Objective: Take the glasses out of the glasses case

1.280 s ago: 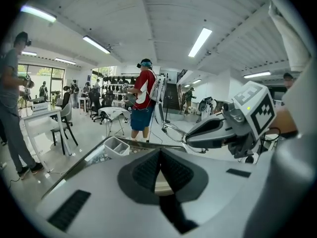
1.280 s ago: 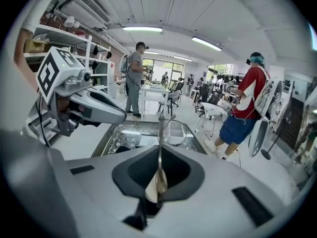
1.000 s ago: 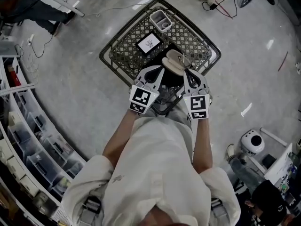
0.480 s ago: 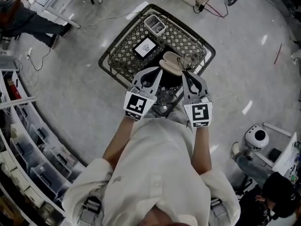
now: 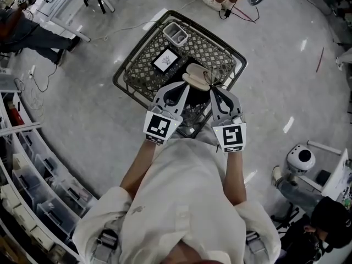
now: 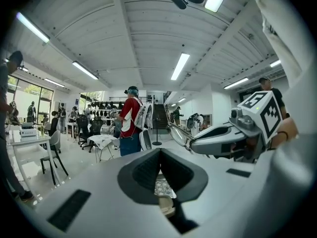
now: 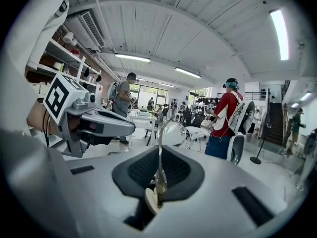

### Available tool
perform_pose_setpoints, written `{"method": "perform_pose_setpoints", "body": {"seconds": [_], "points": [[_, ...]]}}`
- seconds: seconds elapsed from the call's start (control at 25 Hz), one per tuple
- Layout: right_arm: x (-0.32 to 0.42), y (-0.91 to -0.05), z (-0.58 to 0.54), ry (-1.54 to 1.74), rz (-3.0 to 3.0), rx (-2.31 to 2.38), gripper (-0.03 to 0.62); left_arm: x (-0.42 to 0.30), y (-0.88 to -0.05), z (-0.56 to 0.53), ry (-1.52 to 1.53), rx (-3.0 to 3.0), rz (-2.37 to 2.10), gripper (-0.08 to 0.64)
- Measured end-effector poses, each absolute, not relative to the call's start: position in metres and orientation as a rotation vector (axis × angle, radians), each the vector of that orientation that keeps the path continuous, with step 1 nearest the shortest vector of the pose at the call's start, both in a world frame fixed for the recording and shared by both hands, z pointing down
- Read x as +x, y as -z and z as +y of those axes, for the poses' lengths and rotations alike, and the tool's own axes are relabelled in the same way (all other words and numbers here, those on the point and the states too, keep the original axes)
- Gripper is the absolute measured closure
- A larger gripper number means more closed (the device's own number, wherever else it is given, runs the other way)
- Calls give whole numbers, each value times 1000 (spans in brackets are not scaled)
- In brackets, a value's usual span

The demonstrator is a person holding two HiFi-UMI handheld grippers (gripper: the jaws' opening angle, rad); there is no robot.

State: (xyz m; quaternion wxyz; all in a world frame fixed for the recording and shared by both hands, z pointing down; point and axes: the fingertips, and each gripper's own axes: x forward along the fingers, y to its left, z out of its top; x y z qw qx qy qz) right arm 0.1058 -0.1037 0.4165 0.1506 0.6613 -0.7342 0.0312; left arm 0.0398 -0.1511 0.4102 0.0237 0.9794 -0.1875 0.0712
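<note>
A beige glasses case [image 5: 194, 76] lies open on the black lattice cart top [image 5: 143, 65], just beyond both gripper tips. My right gripper [image 5: 213, 89] is shut on a temple arm of the glasses [image 7: 159, 152]. Their lens [image 7: 173, 132] stands up in front of the jaws, lifted clear of the case. In the left gripper view the same glasses [image 6: 181, 133] stick out of the right gripper [image 6: 233, 140]. My left gripper [image 5: 183, 88] is next to the case on its left, jaws together with nothing between them. Through the gap behind its tips a bit of lattice and of beige case [image 6: 166, 206] shows.
A white card [image 5: 166, 59] and a small grey bin [image 5: 176, 32] sit on the cart's far half. Shelving with clear boxes [image 5: 33, 175] runs along the left. A white round machine [image 5: 300, 159] stands at the right. People and chairs [image 6: 130, 125] fill the room beyond.
The head camera has shifted, so the cart sits a little lower-left in the picture. Both grippers stay close together over the case, the right one holding the glasses throughout.
</note>
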Motion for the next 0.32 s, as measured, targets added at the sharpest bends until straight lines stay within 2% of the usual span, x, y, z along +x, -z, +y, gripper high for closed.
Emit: {"method": "perform_pose_setpoints", "body": {"seconds": [0.32], "points": [[111,-412,-105,-84,-2108,1904,572,46,-410,-151,-240,3026,-575,548]]}}
